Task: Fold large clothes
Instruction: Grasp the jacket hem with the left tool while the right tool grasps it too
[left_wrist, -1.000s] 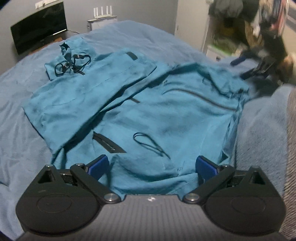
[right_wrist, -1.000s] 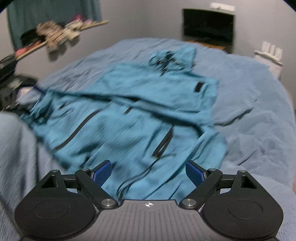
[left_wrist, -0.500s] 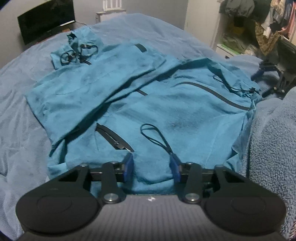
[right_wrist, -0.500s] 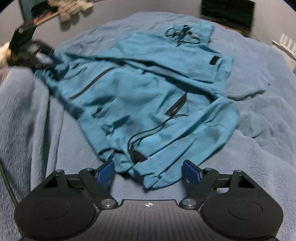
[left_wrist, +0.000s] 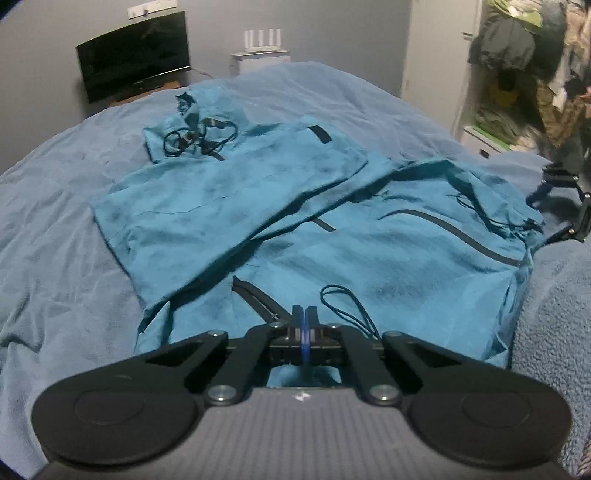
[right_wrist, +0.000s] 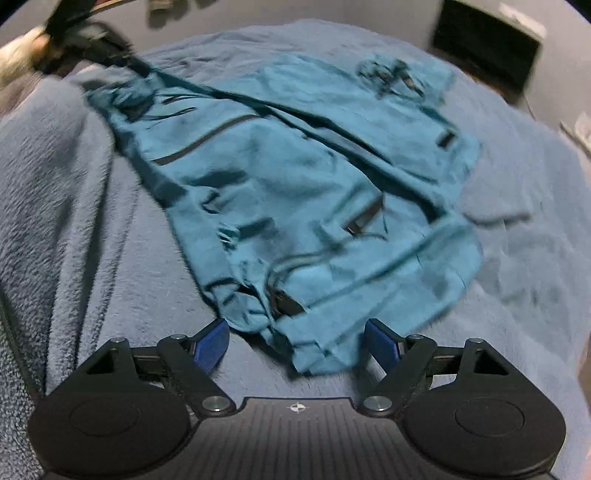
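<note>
A teal hooded jacket (left_wrist: 280, 221) lies spread on the blue bed (left_wrist: 55, 240), its hem pinched in the closed left claw (left_wrist: 305, 321) while the right claw (right_wrist: 295, 338) gapes empty at the near corner; the limp, light fabric looks best gripped along hem edges.

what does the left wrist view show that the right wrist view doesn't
Only the left wrist view: the left gripper shut on the teal zip-up hooded jacket's hem, plus a white router.
Only the right wrist view: the right gripper open around a hem corner.
Both: the jacket on the blue blanket and a black monitor.
</note>
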